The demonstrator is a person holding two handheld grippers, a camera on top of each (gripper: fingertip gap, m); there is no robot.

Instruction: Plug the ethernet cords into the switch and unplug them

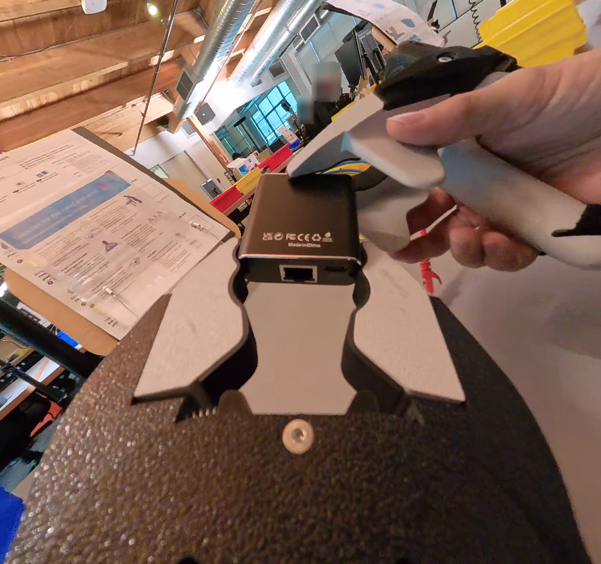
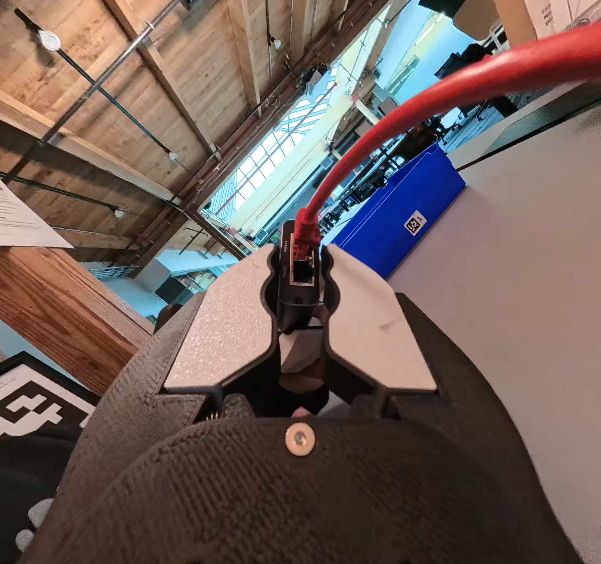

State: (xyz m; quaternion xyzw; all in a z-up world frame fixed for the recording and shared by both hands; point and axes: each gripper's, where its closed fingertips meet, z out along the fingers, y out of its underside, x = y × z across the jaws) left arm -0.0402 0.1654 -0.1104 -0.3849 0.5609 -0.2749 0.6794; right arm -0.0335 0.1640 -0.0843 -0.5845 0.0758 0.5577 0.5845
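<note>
Switch (image 1: 297,223) clamped by both grippers

A red cord (image 2: 374,145) plugged beyond the right gripper (image 2: 297,272) is seen; the left gripper (image 1: 299,265) view shows an empty port.

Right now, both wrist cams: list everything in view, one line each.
switch: one, black, clamped between both grippers' fingers; an empty port faces each camera.
ethernet cord: one, red, plugged into the switch port next to the empty one in the right view.
table: one, grey, under the right hand-held gripper.
instruction sheet: one, white with blue print, on cardboard left of the switch.
storage bin: one, blue, at the table edge in the right view.
bins: several, yellow, stacked far right in the left view.
person's hand: one, around the right gripper's handle.
left hand-held gripper: grey fingers, shut on the switch.
right hand-held gripper: grey fingers, shut on the switch.
</note>
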